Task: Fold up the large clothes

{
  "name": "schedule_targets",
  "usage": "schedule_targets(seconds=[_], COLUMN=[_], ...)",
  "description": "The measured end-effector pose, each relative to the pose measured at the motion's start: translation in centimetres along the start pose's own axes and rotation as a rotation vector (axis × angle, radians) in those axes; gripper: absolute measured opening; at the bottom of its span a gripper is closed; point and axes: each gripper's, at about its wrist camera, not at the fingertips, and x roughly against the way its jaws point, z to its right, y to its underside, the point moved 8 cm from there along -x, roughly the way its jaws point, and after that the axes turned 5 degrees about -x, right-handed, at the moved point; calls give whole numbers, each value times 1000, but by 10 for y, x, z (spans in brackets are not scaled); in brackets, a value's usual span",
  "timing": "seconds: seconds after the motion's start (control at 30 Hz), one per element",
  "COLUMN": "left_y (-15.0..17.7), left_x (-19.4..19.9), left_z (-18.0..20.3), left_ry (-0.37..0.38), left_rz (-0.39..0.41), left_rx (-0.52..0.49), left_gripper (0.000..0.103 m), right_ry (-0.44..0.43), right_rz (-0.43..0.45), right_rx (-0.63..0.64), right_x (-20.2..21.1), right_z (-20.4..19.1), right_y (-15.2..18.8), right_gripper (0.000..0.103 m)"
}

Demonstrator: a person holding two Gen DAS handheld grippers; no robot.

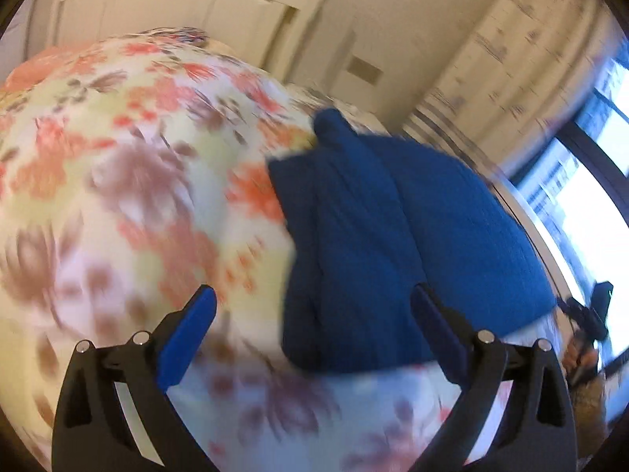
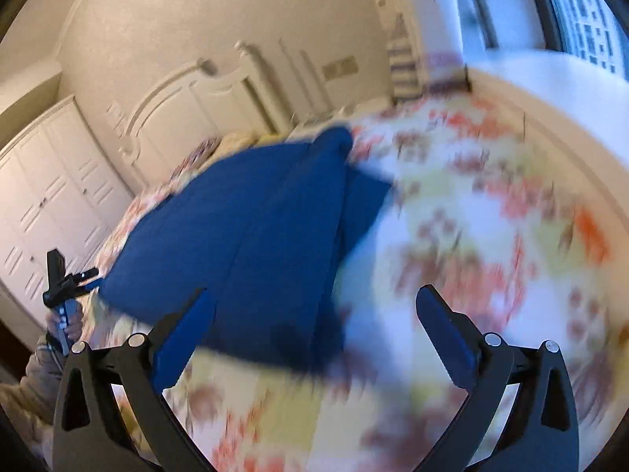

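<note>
A blue knitted garment [image 1: 397,244] lies folded into a long shape on the floral bedspread [image 1: 129,181]. My left gripper [image 1: 314,303] is open and empty, its jaws wide apart just above the near end of the garment. In the right wrist view the same garment [image 2: 251,247] lies left of centre on the bedspread [image 2: 483,228]. My right gripper [image 2: 316,303] is open and empty above its near edge. The other gripper [image 2: 63,283] shows small at the far left, held in a hand. Both views are motion-blurred.
A white headboard [image 2: 184,110] stands at the far end of the bed. White wardrobe doors [image 2: 43,204] are on the left wall. A window [image 1: 589,196] and a patterned curtain [image 1: 523,63] lie beyond the bed's edge.
</note>
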Motion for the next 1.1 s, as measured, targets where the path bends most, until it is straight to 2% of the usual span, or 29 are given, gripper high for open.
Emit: schedule_targets(seconds=[0.07, 0.13, 0.23, 0.33, 0.43, 0.47, 0.5, 0.53, 0.57, 0.6, 0.63, 0.73, 0.83, 0.9, 1.0, 1.1], left_y=[10, 14, 19, 18, 15, 14, 13, 14, 15, 17, 21, 35, 58, 83, 114, 124], left_x=[-5, -16, -34, -37, -42, -44, -45, -43, -38, -33, -24, 5, 40, 56, 70, 75], left_z=[13, 20, 26, 28, 29, 31, 33, 36, 36, 37, 38, 44, 50, 48, 50, 46], left_ry=[2, 7, 48, 41, 47, 53, 70, 81, 64, 53, 62, 66, 45, 22, 29, 50], left_rz=[2, -16, -49, -40, -49, -44, -39, -30, -4, 8, 26, 48, 60, 36, 23, 46], left_rx=[-49, -54, -13, 3, -12, -19, -23, -21, -18, -15, 2, 22, -7, -19, -12, 14], left_gripper=[100, 100, 100, 100, 98, 81, 73, 58, 41, 36, 30, 28, 28, 29, 32, 36], right_ry=[-28, -45, -21, 11, 1, 0, 5, 17, 23, 48, 74, 64, 31, 33, 47, 28], right_rz=[-11, -9, -6, 19, 18, 19, 24, 36, 47, 61, 72, 103, 113, 100, 68, 82], right_rx=[-3, 2, 27, 56, 45, 42, 44, 59, 71, 84, 95, 98, 132, 139, 112, 54], right_x=[-10, -16, -29, -28, -29, -29, -28, -27, -25, -22, -19, 10, 46, 68, 79, 80], right_z=[-8, -16, -28, -32, -28, -27, -28, -32, -37, -42, -46, -60, -73, -73, -65, -55], right_y=[9, 9, 11, 11, 14, 14, 14, 13, 14, 14, 14, 20, 38, 61, 92, 107], right_gripper=[99, 99, 84, 79, 78, 77, 76, 68, 56, 48, 36, 25, 22, 21, 21, 21])
